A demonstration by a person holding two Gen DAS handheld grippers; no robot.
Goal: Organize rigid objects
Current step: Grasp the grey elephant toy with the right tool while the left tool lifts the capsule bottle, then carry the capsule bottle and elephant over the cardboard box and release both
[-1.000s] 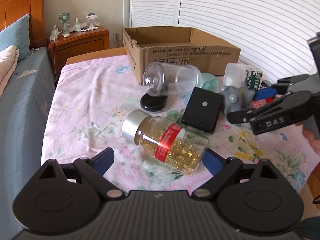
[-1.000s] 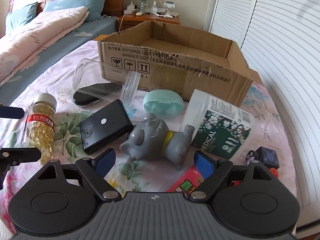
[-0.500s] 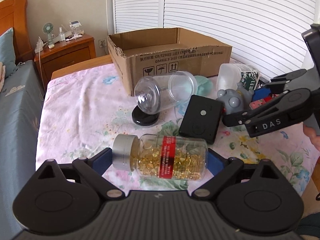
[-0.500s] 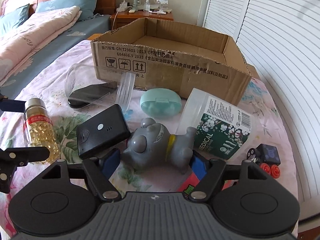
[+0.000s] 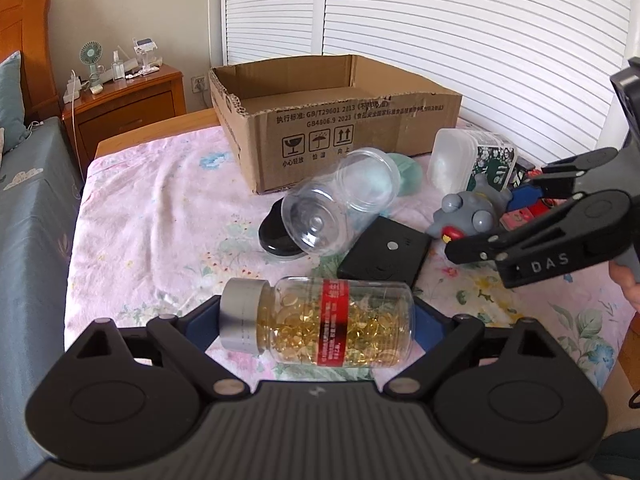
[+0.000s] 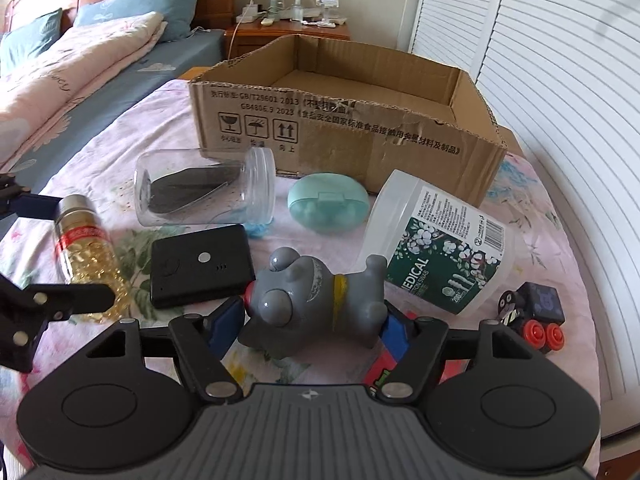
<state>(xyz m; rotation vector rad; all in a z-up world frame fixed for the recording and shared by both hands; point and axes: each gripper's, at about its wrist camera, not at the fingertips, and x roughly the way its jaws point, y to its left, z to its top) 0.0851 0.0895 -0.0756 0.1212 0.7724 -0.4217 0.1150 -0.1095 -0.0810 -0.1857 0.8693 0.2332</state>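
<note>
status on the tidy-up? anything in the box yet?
Done: nothing; the cardboard box looks empty. In hand: left gripper brackets the capsule bottle, right gripper brackets the grey dog toy; both lie on the bedsheet. Left: clear jar, black device, teal case, swab tub.

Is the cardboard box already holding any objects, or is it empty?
Empty, as far as visible: the right wrist view looks into the cardboard box and shows only bare floor; its near corner is hidden.

The right claw [image 6: 314, 322] grips the grey toy dog [image 6: 316, 300] lengthwise.
</note>
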